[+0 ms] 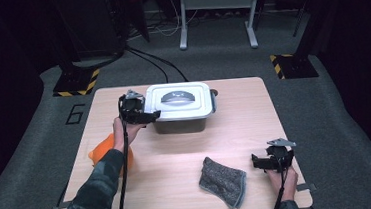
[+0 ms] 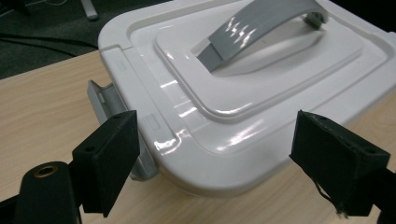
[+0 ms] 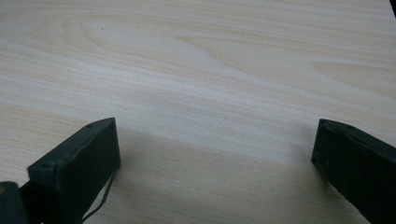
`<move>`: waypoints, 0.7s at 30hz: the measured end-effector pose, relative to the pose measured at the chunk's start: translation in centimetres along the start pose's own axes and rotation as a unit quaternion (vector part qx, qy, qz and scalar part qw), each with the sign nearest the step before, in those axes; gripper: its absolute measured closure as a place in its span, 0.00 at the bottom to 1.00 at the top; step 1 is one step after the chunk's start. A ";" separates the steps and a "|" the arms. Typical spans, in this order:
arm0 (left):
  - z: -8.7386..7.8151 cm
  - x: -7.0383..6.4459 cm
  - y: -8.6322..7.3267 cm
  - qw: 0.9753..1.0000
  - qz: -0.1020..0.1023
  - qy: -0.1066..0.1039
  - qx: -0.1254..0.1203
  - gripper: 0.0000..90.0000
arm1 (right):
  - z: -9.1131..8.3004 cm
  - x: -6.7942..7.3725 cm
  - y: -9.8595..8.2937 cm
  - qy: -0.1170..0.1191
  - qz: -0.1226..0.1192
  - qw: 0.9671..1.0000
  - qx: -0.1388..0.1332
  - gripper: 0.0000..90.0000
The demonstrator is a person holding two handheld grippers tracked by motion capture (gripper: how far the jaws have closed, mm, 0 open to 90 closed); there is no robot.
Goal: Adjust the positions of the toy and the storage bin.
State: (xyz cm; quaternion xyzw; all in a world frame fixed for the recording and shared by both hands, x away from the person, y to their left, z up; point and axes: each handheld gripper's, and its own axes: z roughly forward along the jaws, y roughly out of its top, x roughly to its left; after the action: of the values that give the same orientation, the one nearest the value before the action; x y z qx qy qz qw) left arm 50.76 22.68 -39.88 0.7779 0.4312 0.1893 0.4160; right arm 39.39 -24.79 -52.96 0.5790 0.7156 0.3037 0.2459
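A box with a white lid [image 1: 179, 101] and a grey handle [image 1: 176, 97] stands at the back middle of the wooden table [image 1: 178, 160]. My left gripper [image 1: 150, 116] is open at the lid's near left corner. In the left gripper view its jaws straddle that lid corner [image 2: 210, 158], beside a grey side latch [image 2: 105, 100], with the handle [image 2: 254, 25] beyond. A grey folded cloth [image 1: 223, 181] lies near the front edge. My right gripper [image 1: 259, 161] is open just right of the cloth, low over bare table [image 3: 210, 93].
An orange object [image 1: 104, 147] lies by the table's left edge, partly under the left forearm. Past the table are a dark floor, cables, a white frame stand [image 1: 216, 12] and two yellow-black striped bases [image 1: 76, 83].
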 end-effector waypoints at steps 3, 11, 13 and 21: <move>-0.5 -0.5 -0.6 1.000 0.002 0.002 0.003 0.17 | 0.0 0.0 0.0 0.000 0.000 1.000 0.000 0.00; 0.0 -0.5 -1.5 0.999 0.011 0.031 0.038 0.27 | 0.0 0.0 0.0 0.000 0.000 1.000 0.000 0.00; 0.1 -0.3 -1.6 0.999 0.003 0.034 0.035 0.28 | 0.0 0.0 0.0 0.000 0.000 1.000 0.000 0.00; 0.9 0.5 -1.7 0.997 0.004 0.050 0.054 0.30 | 0.0 0.0 0.0 0.000 0.000 1.000 0.000 0.00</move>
State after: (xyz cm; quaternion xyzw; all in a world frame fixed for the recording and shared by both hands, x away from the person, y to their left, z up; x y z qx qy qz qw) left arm 50.73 23.14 -41.79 0.7904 0.4583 0.2060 0.3503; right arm 39.40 -24.80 -52.96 0.5794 0.7153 0.3037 0.2458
